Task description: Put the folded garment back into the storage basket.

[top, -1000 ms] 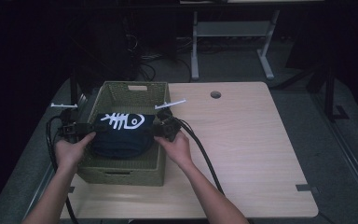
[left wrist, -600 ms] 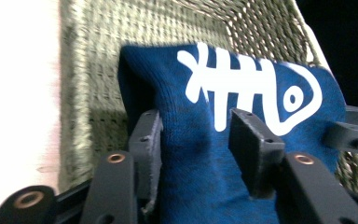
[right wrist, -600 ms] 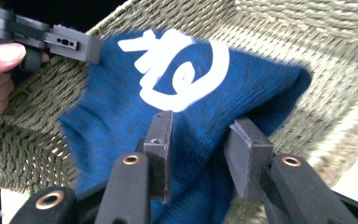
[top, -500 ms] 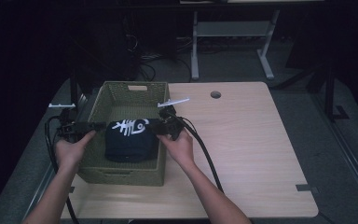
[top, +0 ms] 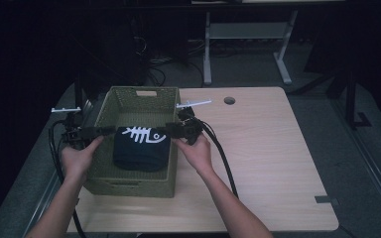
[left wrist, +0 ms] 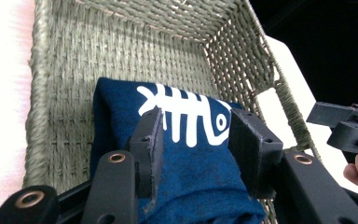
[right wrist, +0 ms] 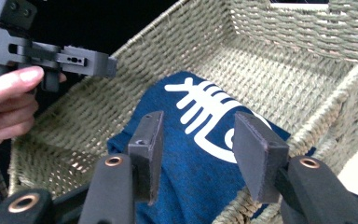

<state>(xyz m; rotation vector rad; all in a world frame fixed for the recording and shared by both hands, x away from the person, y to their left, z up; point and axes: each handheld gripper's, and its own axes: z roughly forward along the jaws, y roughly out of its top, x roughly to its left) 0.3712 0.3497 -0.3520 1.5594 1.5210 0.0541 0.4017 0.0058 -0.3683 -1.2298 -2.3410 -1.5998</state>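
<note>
High view: folded navy cloth [top: 141, 148] lies inside woven basket [top: 138, 101]. Both left gripper [top: 110, 131] and right gripper [top: 167, 130] just opened, jaws apart, nothing clamped. Cloth looks soft, light, floppy; pinch 2 opposite folded edges.

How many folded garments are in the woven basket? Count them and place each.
1. A folded navy garment with a white fish-skeleton print lies on the floor of the woven basket, toward its near end. Anything beneath it would be hidden.
</note>
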